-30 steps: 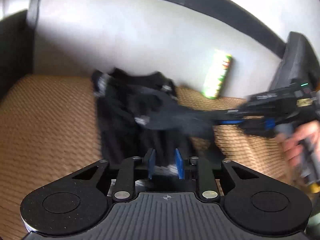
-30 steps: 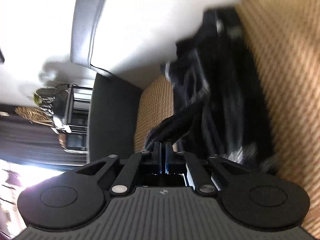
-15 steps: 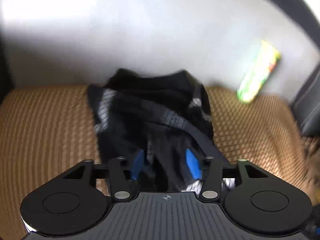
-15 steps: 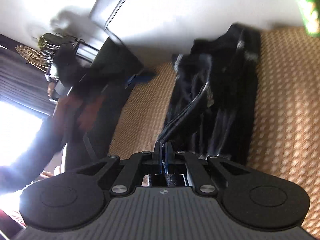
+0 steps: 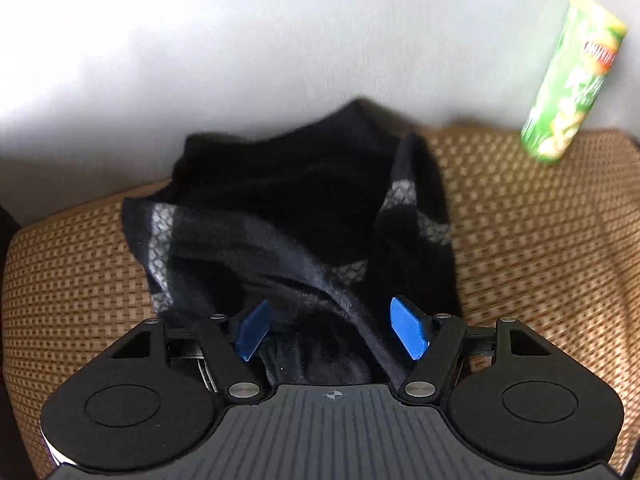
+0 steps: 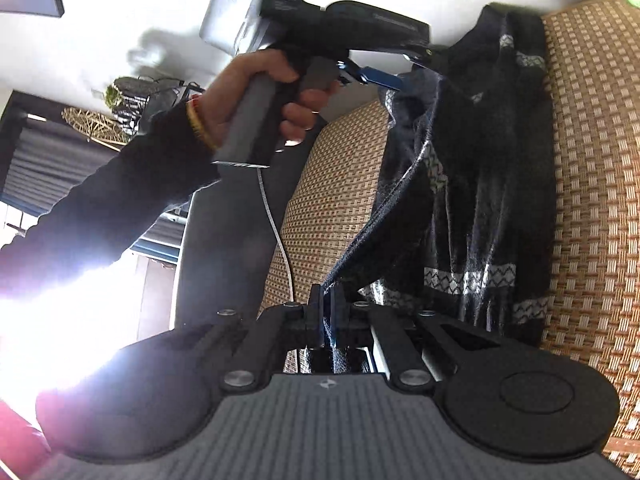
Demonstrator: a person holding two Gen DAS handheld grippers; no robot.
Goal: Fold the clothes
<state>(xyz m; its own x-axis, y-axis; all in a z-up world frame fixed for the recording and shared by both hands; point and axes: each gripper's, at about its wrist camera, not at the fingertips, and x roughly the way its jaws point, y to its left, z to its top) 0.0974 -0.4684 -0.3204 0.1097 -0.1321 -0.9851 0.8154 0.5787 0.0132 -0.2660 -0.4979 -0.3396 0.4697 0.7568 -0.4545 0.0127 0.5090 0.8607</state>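
A: Left gripper (image 5: 332, 330)?
B: Blue pads spread wide, black sweater (image 5: 304, 216) bunched between and beyond them, seemingly unpinched.
A: Right gripper (image 6: 327, 320)?
B: Pads clamped on a dark hem strip running taut to the sweater heaped on the woven cushion (image 5: 540, 240). Green can (image 5: 572, 80) stood behind.

A green snack can (image 5: 572, 80) leans against the white backrest (image 5: 240, 60) above the woven seat cushion (image 5: 540, 232).

Black garment (image 5: 304, 216) with grey-white zigzag bands — lying on a tan-and-brown woven seat mat (image 5: 540, 240). Green-and-yellow can (image 5: 572, 80) against the white backrest (image 5: 240, 48); blue pads (image 5: 408, 330) on the black left hand-held gripper (image 5: 332, 330).
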